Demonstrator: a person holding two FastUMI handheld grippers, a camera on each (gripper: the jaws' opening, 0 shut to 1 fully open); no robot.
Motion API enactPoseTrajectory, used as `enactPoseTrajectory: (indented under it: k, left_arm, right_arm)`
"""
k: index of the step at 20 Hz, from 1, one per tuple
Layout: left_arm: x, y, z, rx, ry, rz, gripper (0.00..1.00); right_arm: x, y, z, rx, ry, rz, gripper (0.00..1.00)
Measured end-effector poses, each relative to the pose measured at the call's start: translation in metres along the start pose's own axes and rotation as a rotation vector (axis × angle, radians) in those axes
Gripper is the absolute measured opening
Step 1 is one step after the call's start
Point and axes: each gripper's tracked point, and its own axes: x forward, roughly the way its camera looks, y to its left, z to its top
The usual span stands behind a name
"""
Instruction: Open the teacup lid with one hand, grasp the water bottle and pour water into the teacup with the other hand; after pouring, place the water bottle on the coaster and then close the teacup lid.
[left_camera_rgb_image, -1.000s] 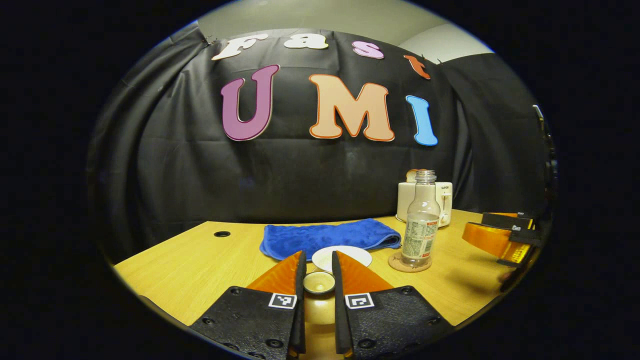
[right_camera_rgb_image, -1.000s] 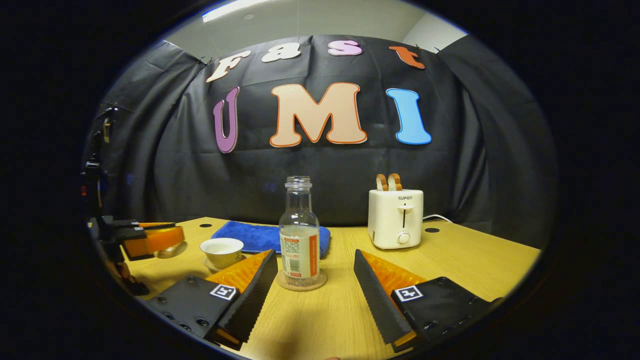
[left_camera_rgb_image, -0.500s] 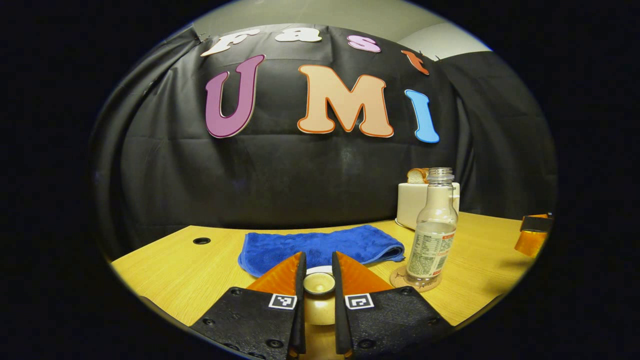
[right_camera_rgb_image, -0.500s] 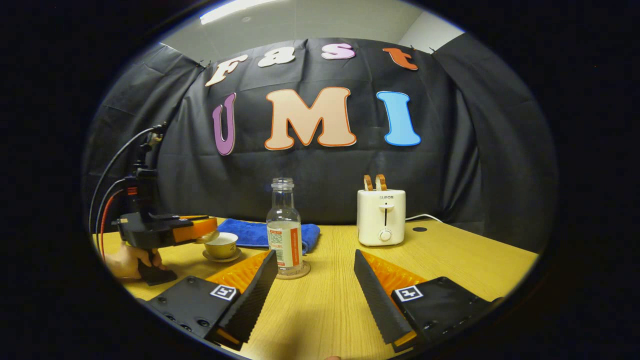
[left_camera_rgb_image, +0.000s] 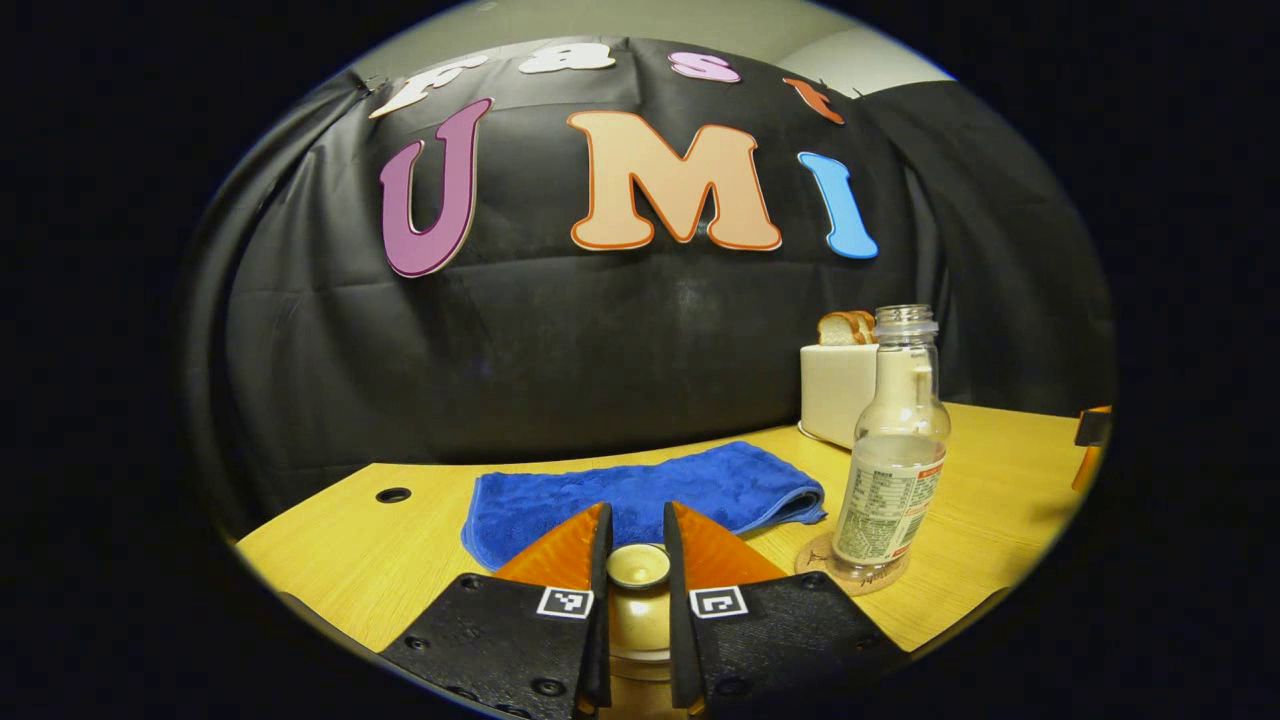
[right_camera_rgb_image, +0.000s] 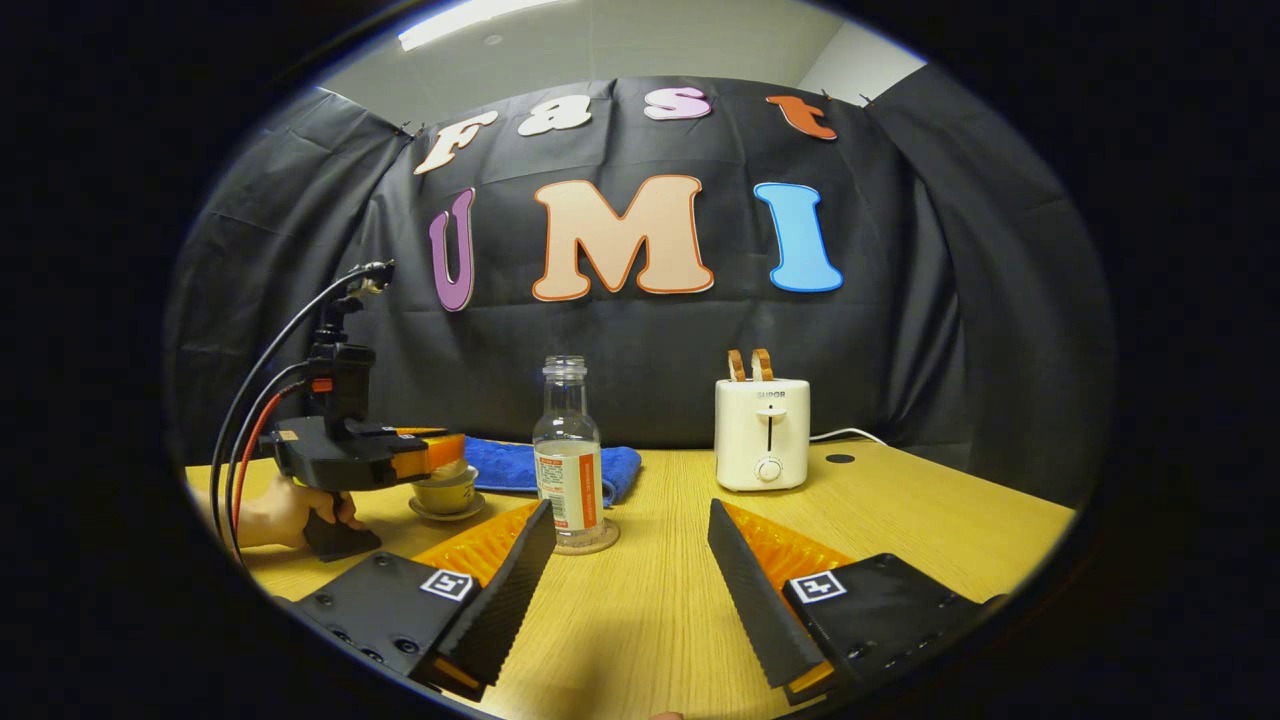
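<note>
My left gripper (left_camera_rgb_image: 637, 535) is shut on the knob of the pale teacup lid (left_camera_rgb_image: 639, 566). In the right gripper view that left gripper (right_camera_rgb_image: 425, 458), held by a hand (right_camera_rgb_image: 268, 510), hovers right over the teacup (right_camera_rgb_image: 446, 492) on its saucer (right_camera_rgb_image: 447, 513); whether the lid touches the rim I cannot tell. The clear water bottle (right_camera_rgb_image: 568, 460), uncapped and about half full, stands upright on the round coaster (right_camera_rgb_image: 588, 541). It also stands at the right in the left gripper view, bottle (left_camera_rgb_image: 895, 465) on coaster (left_camera_rgb_image: 850, 566). My right gripper (right_camera_rgb_image: 632, 560) is open, a short way in front of the bottle.
A blue towel (left_camera_rgb_image: 640, 490) lies folded behind the cup on the wooden table (right_camera_rgb_image: 900, 510). A white toaster (right_camera_rgb_image: 762, 435) with bread slices stands at the back right of the bottle. Cables (right_camera_rgb_image: 260, 400) rise from the left gripper.
The left gripper carried the lid forward until it sits over the teacup. The right gripper drew back a little from the bottle and stays open.
</note>
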Motion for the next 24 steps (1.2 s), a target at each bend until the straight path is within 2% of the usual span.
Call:
enactPoseTrajectory:
  k: [1,2,5,6,7,8,10,13,14,17,18,23,24]
  left_arm:
    - [0.001,0.000,0.000,0.005,0.005,0.006,0.20]
    - [0.001,0.002,-0.002,0.008,0.012,0.018,0.20]
    - [0.002,0.003,-0.004,0.028,0.035,0.037,0.20]
    - [0.002,0.002,-0.007,0.035,0.046,0.034,0.20]
    - [0.002,0.000,-0.008,0.041,0.053,0.032,0.20]
    - [0.002,0.000,-0.009,0.048,0.064,0.030,0.20]
    - [0.002,-0.002,-0.012,0.062,0.083,0.025,0.20]
    - [0.004,-0.003,-0.014,0.085,0.107,0.024,0.20]
    - [0.003,-0.002,-0.015,0.089,0.111,0.026,0.20]
    - [0.003,-0.003,-0.014,0.081,0.104,0.023,0.24]
    - [0.003,-0.003,-0.014,0.080,0.103,0.022,0.23]
    - [0.003,-0.005,-0.015,0.083,0.112,0.011,0.28]
    - [0.004,-0.006,-0.014,0.081,0.106,0.002,0.29]
  right_arm:
    - [0.000,0.000,-0.001,0.000,0.000,0.000,0.93]
    - [0.000,0.000,0.000,0.000,0.000,0.000,0.98]
    - [-0.001,0.001,-0.001,0.001,0.001,0.005,0.98]
    - [-0.002,0.001,0.000,0.001,0.000,0.005,0.98]
    - [-0.002,0.000,-0.001,0.001,0.001,0.005,0.93]
    - [-0.002,0.000,0.000,0.001,0.001,0.005,0.98]
    - [-0.002,0.000,0.000,0.001,0.001,0.006,0.98]
    - [-0.003,0.000,0.000,0.001,0.001,0.006,0.98]
    - [-0.003,0.000,0.000,0.001,0.001,0.006,0.93]
    - [-0.003,-0.001,0.000,0.001,0.001,0.005,0.93]
    - [-0.003,-0.001,0.000,0.001,0.001,0.005,0.98]
    - [-0.003,-0.001,0.000,0.001,0.001,0.004,0.98]
    - [-0.003,0.000,0.001,0.001,0.001,0.004,0.93]
